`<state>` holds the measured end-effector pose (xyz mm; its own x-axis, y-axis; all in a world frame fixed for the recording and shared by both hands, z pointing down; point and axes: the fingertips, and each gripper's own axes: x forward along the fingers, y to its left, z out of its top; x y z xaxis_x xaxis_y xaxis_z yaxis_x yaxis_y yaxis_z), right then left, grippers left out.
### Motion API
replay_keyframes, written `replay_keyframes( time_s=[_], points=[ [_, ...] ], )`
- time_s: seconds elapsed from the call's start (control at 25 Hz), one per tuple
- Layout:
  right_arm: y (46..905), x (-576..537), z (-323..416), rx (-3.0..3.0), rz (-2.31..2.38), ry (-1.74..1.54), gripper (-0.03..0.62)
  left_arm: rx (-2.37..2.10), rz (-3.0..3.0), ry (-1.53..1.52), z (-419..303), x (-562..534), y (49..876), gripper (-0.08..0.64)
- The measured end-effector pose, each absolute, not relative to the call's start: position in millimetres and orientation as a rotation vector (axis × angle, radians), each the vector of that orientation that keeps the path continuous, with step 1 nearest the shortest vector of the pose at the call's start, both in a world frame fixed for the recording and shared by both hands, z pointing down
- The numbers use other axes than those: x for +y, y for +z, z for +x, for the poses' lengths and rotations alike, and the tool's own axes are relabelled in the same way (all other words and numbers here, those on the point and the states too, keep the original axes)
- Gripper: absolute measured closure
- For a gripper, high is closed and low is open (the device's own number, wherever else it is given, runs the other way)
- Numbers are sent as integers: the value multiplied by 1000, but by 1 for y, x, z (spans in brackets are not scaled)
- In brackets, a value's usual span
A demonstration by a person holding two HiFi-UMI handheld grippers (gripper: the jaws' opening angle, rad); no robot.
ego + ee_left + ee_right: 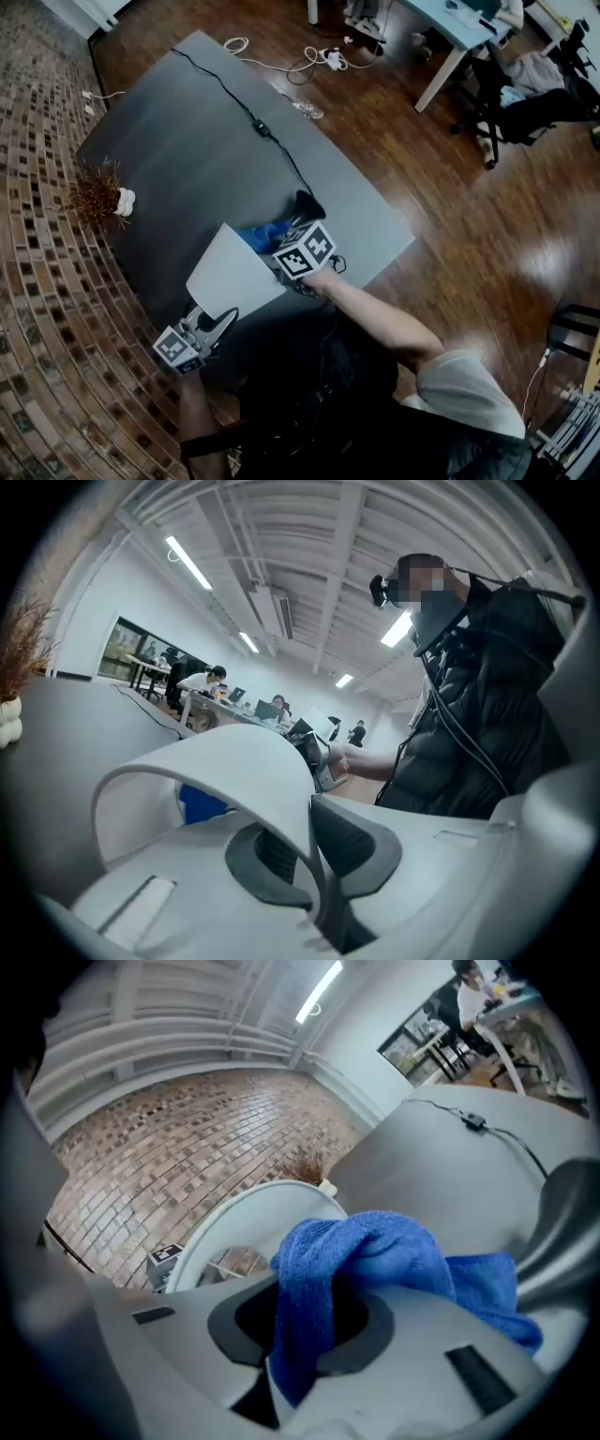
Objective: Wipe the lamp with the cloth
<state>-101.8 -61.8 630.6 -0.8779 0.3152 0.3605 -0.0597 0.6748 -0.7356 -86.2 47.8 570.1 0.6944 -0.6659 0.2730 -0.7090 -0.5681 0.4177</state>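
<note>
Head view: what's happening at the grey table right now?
A person is working on a white lampshade over the grey table with two handheld grippers. The left gripper is shut on the shade's rim, apparently steadying it. The right gripper is shut on a blue cloth, held right beside the shade. Whether the cloth touches the shade can't be told.

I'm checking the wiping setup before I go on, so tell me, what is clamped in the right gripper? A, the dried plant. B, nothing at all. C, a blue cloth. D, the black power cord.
C: the right gripper is shut on the blue cloth, which bunches out from between its jaws, while the left gripper pinches the rim of the white lampshade.
</note>
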Motion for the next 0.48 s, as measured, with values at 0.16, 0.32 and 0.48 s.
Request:
replay_keyframes(
  time_s=[0.16,0.32,0.48],
  points=[
    [647,-85,-74,-2404,-72,735,537,-1040,2447,173,-74,48,570,541],
    [653,-126,-52,-2335,73,539,535,-1007,2503,292,-59,57,577,547],
    [667,-168,-28,-2247,178,387,535,-1009,2505,336,-49,65,582,549]
  ],
)
